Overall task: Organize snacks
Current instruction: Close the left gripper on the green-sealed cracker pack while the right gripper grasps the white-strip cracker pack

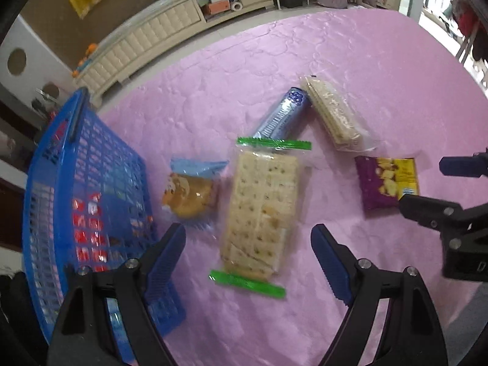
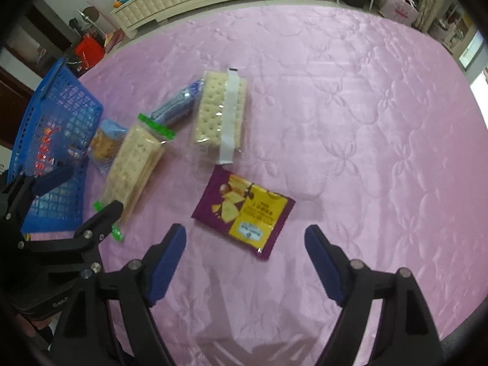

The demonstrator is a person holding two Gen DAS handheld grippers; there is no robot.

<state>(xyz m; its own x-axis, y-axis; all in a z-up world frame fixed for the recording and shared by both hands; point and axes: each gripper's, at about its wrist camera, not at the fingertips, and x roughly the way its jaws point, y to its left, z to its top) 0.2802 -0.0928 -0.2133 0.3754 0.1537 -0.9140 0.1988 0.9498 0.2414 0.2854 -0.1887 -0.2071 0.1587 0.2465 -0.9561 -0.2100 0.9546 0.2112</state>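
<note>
Lying lengthwise toward the cabinets on the pink cloth [image 1: 350, 61], the green-sealed cracker pack [image 1: 262, 210] sat beneath the wide, empty left gripper [image 1: 248, 244], the right gripper [image 2: 245, 244] likewise wide.

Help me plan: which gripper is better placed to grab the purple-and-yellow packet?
Right gripper: its open fingers frame the purple-and-yellow packet just ahead, while the left gripper faces the green-sealed crackers.
</note>
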